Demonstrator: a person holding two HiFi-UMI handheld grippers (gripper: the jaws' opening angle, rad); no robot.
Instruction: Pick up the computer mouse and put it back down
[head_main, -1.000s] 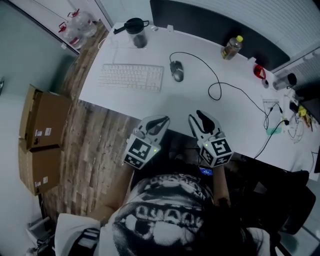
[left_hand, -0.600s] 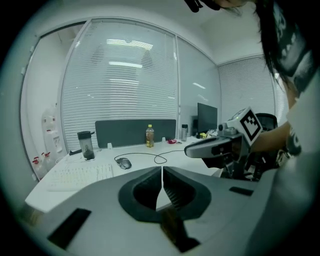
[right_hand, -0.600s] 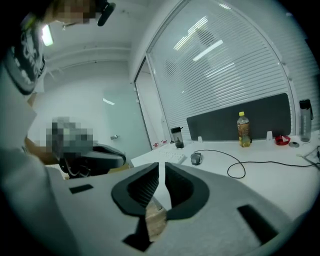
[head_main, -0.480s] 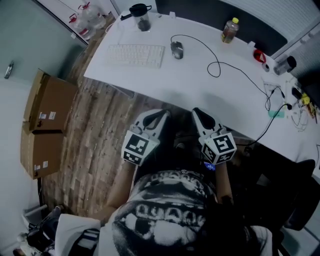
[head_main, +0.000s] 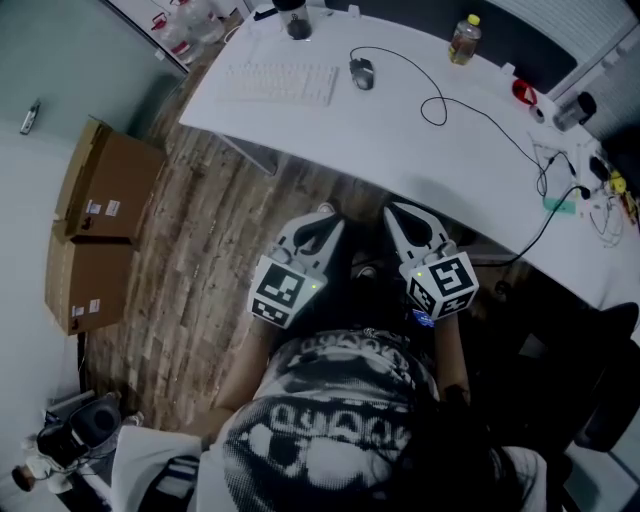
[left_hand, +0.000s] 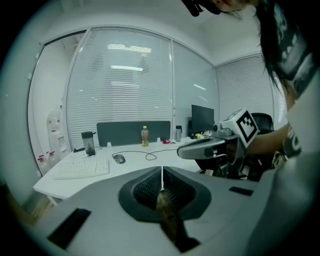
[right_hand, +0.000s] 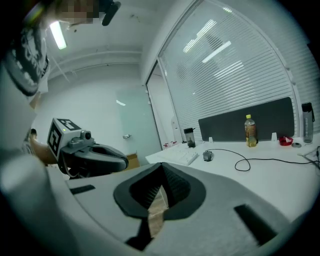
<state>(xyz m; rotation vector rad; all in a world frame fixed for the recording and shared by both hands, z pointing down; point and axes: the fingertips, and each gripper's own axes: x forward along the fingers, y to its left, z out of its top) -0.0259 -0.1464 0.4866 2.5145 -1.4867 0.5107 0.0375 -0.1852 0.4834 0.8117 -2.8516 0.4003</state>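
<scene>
1. Left gripper (head_main: 322, 224) and right gripper (head_main: 404, 220) side by side at the person's chest, jaws together, empty.
2. Both short of the desk (head_main: 400, 170) edge, above wood floor (head_main: 200, 260).
3. Computer mouse (head_main: 362, 73) far across desk, beside keyboard (head_main: 280, 84), well apart from both.

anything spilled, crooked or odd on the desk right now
Nothing stands out. The mouse sits flat beside the keyboard, its cable only loops loosely across the desk, and the bottle stands upright.

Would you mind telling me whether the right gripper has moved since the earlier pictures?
Yes. The right gripper has drawn back from the white desk: its tips overlapped the near edge earlier and now lie just short of it.
</scene>
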